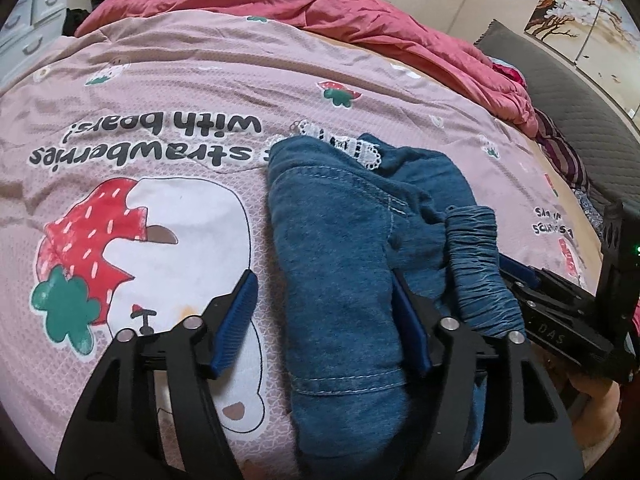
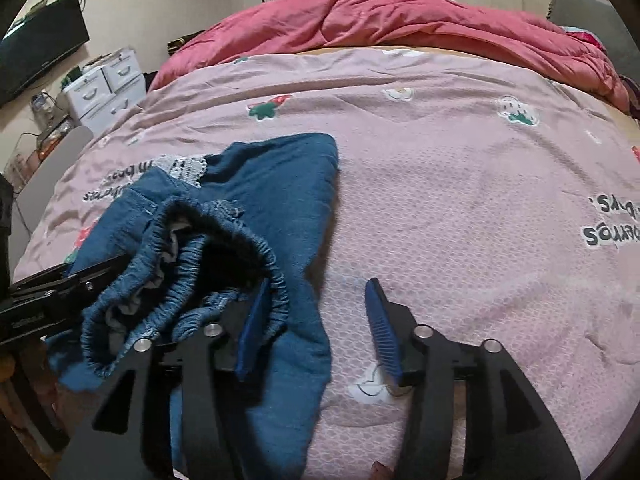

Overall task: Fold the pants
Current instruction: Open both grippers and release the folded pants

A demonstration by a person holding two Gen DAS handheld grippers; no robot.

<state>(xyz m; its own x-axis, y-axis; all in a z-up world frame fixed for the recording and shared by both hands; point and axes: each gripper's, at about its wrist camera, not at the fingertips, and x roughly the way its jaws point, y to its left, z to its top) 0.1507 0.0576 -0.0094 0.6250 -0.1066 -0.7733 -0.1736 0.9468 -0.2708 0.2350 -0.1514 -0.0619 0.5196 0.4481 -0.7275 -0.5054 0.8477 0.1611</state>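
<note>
The blue denim pants (image 1: 344, 280) lie bunched on the pink printed bedspread (image 1: 140, 120). In the left wrist view their long axis runs from about 6 o'clock at the near edge up to 12 o'clock. A stitched hem lies at the near end. The far end carries a strip of white lace trim (image 1: 352, 146) at roughly 12 o'clock. The gathered elastic waistband (image 1: 480, 272) sits along the right flank at about 3 o'clock.

The left gripper (image 1: 326, 320) has its jaws apart. One blue pad rests over the bedspread at 9 o'clock. The other is sunk against the denim at 3 o'clock. Cloth lies between them, but the pads do not squeeze it.

The right wrist view shows the same pants (image 2: 256, 208) from the other side. Here the waistband (image 2: 224, 248) gapes open toward the camera and shows its dark inside. A flat fold of denim reaches up toward 12 o'clock. The right gripper (image 2: 316, 324) also stands apart, straddling the cloth's right edge without pinching it. Its left pad is tucked by the waistband.

Only this view shows the black screen (image 2: 40, 48) and white drawers (image 2: 108, 84) at 10 o'clock. Only the left view shows the painted wall picture (image 1: 572, 8) at 1 o'clock. Both show the red quilt (image 2: 380, 20) heaped at 12 o'clock.
</note>
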